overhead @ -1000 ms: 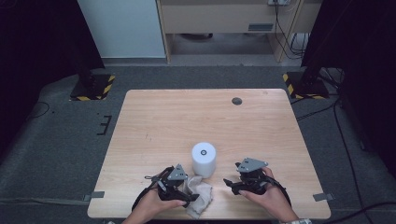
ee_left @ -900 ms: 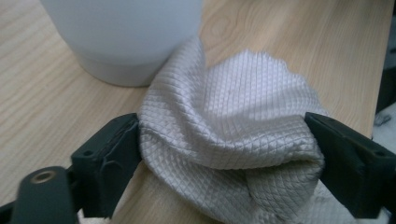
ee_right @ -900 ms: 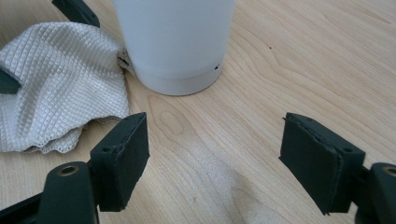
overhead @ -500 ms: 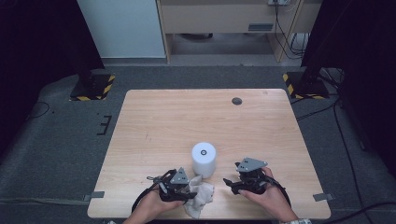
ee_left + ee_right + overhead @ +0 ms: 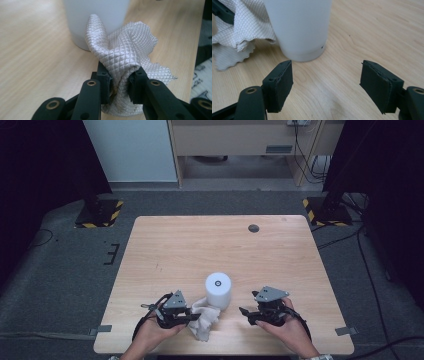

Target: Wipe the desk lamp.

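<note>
A white quilted cloth lies bunched against the foot of a white cylindrical cup near the table's front edge. My left gripper has just closed its jaws and is shut on a fold of the cloth, lifting it slightly. In the high view the left gripper sits just left of the cloth. My right gripper rests to the right of the cup, jaws open and pointing at it. In the right gripper view the right gripper holds nothing; the cup stands just beyond the fingertips, with the cloth at left.
The light wooden table has a small dark round disc near its far right corner. Grey floor surrounds the table, with dark stands and yellow-black striped bases at the back on both sides.
The left gripper has closed on the cloth and shifted a little away from me, up the table, gathering the cloth toward the cup. The right gripper has stayed put.
</note>
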`<act>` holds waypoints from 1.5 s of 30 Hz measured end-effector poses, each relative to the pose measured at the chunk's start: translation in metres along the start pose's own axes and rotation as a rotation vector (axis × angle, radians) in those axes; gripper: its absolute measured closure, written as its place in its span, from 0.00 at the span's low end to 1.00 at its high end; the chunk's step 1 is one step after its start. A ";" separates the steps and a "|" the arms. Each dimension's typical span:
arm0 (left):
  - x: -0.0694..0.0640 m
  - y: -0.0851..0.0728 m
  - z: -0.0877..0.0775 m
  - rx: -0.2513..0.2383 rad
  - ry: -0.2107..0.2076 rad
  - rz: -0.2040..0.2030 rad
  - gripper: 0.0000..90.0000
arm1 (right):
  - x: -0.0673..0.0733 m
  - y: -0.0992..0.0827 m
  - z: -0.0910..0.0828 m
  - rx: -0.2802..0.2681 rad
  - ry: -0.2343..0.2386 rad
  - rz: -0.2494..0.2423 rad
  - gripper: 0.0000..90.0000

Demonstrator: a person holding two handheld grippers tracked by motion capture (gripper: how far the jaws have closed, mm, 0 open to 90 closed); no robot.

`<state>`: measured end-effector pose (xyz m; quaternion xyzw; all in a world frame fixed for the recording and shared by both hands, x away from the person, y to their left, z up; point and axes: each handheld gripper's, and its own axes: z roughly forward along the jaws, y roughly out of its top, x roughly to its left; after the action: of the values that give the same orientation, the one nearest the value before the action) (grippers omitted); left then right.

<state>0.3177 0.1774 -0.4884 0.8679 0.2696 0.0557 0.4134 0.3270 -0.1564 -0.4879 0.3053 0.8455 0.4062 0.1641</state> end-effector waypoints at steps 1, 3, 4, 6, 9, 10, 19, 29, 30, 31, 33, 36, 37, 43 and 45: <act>0.000 0.000 0.000 0.000 0.000 0.000 0.82 | 0.000 0.002 -0.001 -0.014 0.005 0.008 0.29; 0.002 0.000 -0.004 -0.020 0.017 -0.006 0.82 | -0.001 0.003 -0.002 -0.024 0.009 0.014 0.29; 0.004 0.001 -0.005 -0.026 0.030 -0.004 0.82 | -0.001 0.005 -0.003 -0.037 0.013 0.020 0.28; 0.004 0.002 -0.007 -0.041 0.047 -0.004 0.82 | -0.001 0.009 -0.004 -0.058 0.020 0.023 0.27; 0.005 0.006 -0.013 -0.090 0.063 -0.010 0.82 | 0.000 0.018 -0.002 -0.089 0.051 0.052 0.22; 0.005 0.007 -0.015 -0.099 0.072 -0.009 0.82 | 0.001 0.022 -0.002 -0.100 0.058 0.062 0.23; -0.001 0.017 -0.025 -0.185 0.120 -0.009 0.82 | 0.013 0.065 -0.004 -0.188 0.079 -0.005 0.36; 0.001 0.035 -0.022 -0.250 0.158 -0.007 0.82 | 0.003 0.084 0.029 -0.163 0.114 0.045 0.34; 0.001 0.035 -0.022 -0.250 0.158 -0.007 0.82 | 0.003 0.084 0.029 -0.163 0.114 0.045 0.34; 0.000 0.035 -0.020 -0.242 0.159 -0.002 0.82 | 0.003 0.084 0.031 -0.158 0.111 0.046 0.34; 0.000 0.034 -0.016 -0.228 0.154 -0.003 0.82 | 0.001 0.084 0.033 -0.166 0.127 0.062 0.37; 0.001 0.032 -0.004 -0.185 0.153 -0.004 0.82 | 0.001 0.084 0.035 -0.172 0.135 0.062 0.38; 0.001 0.031 0.001 -0.163 0.148 0.001 0.82 | 0.000 0.085 0.035 -0.171 0.139 0.062 0.38; 0.001 0.029 0.017 -0.092 0.143 0.020 0.82 | -0.001 0.085 0.038 -0.175 0.145 0.074 0.38; 0.002 0.029 0.015 -0.101 0.141 0.021 0.82 | -0.001 0.086 0.039 -0.173 0.138 0.069 0.38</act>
<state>0.3363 0.1525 -0.4769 0.8426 0.2859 0.1345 0.4362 0.3809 -0.0925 -0.4436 0.2903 0.8056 0.5030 0.1173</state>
